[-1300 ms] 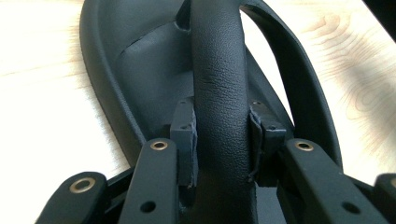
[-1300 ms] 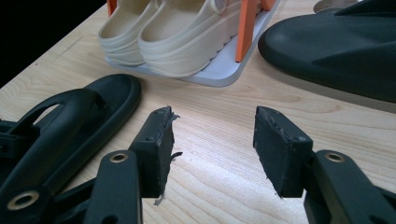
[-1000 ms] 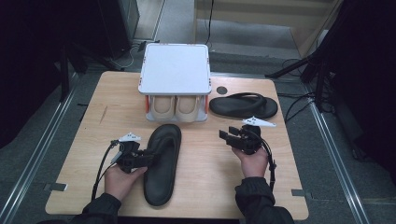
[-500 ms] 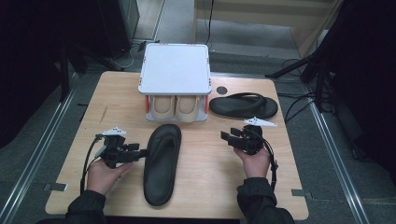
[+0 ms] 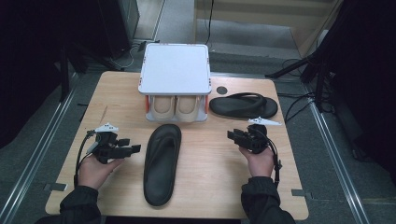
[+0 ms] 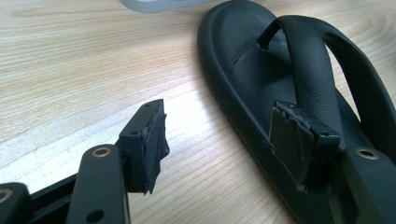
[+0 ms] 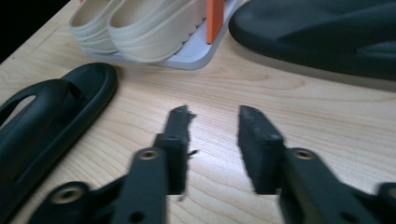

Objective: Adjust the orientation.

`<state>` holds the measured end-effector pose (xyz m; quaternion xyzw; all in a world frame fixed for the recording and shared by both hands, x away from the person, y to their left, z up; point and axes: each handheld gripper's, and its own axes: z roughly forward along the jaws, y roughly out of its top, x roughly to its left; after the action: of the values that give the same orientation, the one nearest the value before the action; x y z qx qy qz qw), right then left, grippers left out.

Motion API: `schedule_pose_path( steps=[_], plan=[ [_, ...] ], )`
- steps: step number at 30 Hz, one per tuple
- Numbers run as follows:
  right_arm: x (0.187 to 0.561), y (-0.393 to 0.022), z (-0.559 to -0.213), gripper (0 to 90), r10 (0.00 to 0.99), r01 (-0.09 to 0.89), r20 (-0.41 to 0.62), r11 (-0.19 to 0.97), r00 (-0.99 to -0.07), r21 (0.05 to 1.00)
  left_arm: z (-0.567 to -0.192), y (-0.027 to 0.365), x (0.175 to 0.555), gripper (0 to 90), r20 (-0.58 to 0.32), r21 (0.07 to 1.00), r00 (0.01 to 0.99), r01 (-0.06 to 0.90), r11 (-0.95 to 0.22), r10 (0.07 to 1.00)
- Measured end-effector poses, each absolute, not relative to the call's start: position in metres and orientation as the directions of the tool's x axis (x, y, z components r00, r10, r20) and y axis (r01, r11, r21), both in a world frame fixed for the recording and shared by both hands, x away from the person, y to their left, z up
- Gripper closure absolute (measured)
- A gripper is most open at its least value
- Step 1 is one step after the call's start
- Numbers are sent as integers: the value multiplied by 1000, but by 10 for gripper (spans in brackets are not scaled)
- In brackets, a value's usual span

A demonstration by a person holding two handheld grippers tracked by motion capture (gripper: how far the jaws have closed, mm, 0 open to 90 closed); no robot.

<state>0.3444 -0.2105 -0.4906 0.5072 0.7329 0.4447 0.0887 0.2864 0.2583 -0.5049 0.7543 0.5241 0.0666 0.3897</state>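
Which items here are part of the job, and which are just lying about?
In the job: near black sandal; left gripper, open beside it; right gripper, empty.

Lying about: far black sandal; white rack; beige shoes.

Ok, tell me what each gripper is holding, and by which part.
Nothing is held. The left gripper is open beside the black flip-flop; the right gripper is empty above bare table.

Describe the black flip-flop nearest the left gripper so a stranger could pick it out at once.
Start at the white two-tier shoe rack at the table's far edge. Just in front of it lies the black flip-flop, running lengthwise toward the person, between the two hands. Its twin lies crosswise to the rack's right; the rack's own pair is beige.
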Motion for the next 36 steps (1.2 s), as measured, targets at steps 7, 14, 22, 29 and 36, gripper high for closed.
schedule_pose_path(
  steps=[7,14,22,29,36],
  plan=[
    [355,-219,-490,873,848,671,291,97,-442,735,-506,257,287,368,-306,653,448,741,-157,840],
    [368,-231,-496,895,861,675,302,62,-409,736,-506,256,287,368,-307,655,449,739,-156,839],
    [382,-246,-501,895,883,685,297,36,-362,728,-506,258,287,368,-300,660,447,735,-155,843],
    [397,-253,-509,895,899,704,294,23,-326,710,-506,261,285,368,-297,662,438,734,-148,848],
    [411,-252,-515,883,914,710,259,45,-314,703,-506,266,281,368,-292,666,421,734,-133,859]
  ],
)
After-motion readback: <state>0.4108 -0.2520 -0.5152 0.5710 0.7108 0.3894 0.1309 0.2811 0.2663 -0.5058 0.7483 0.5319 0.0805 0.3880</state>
